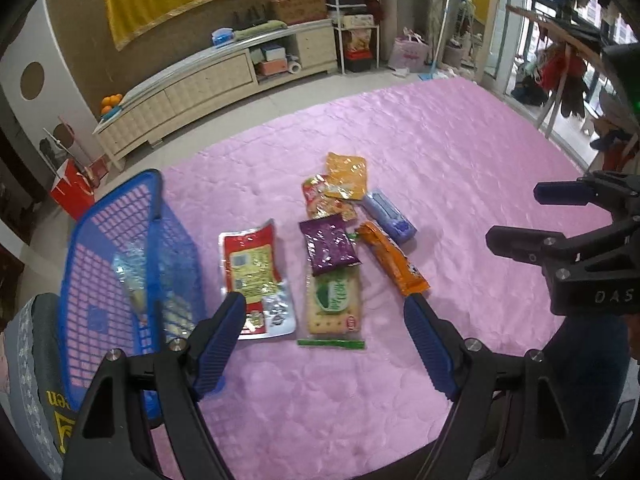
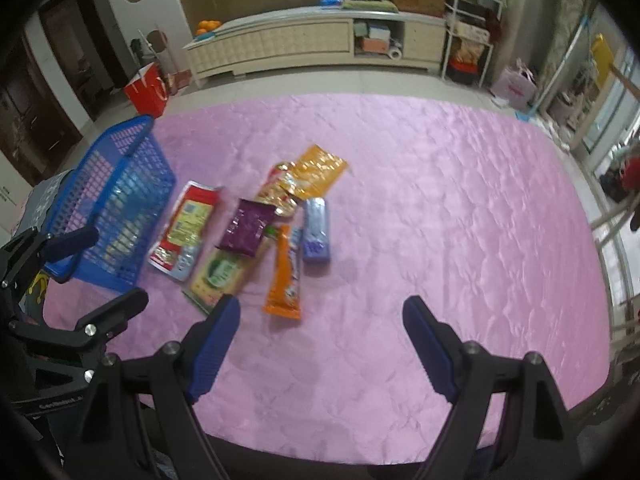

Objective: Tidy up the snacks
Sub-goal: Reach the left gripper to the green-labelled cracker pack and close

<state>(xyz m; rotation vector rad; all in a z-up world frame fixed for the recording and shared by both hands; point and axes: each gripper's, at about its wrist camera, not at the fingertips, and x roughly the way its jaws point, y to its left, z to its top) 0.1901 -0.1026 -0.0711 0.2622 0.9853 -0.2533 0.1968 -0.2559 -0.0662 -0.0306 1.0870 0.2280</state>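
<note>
Several snack packs lie in a loose cluster on a pink quilted cover (image 1: 440, 160): a red-and-yellow pack (image 1: 252, 268), a green cracker pack (image 1: 334, 304), a purple pouch (image 1: 328, 246), an orange bar (image 1: 390, 258), a blue-violet pack (image 1: 390, 216) and orange-yellow pouches (image 1: 346, 174). A blue mesh basket (image 1: 120, 272) stands to their left with a clear wrapped snack inside. My left gripper (image 1: 324, 320) hovers open above the near edge of the cluster. My right gripper (image 2: 320, 328) is open over bare cover, just right of the orange bar (image 2: 284, 276); the basket (image 2: 116, 204) sits far left.
A cream low cabinet (image 2: 312, 44) runs along the back wall, with a red bag (image 2: 146, 92) on the floor beside it. A white shelf rack (image 1: 356, 28) and clutter stand at the right. A grey patterned cushion (image 1: 36, 360) lies next to the basket.
</note>
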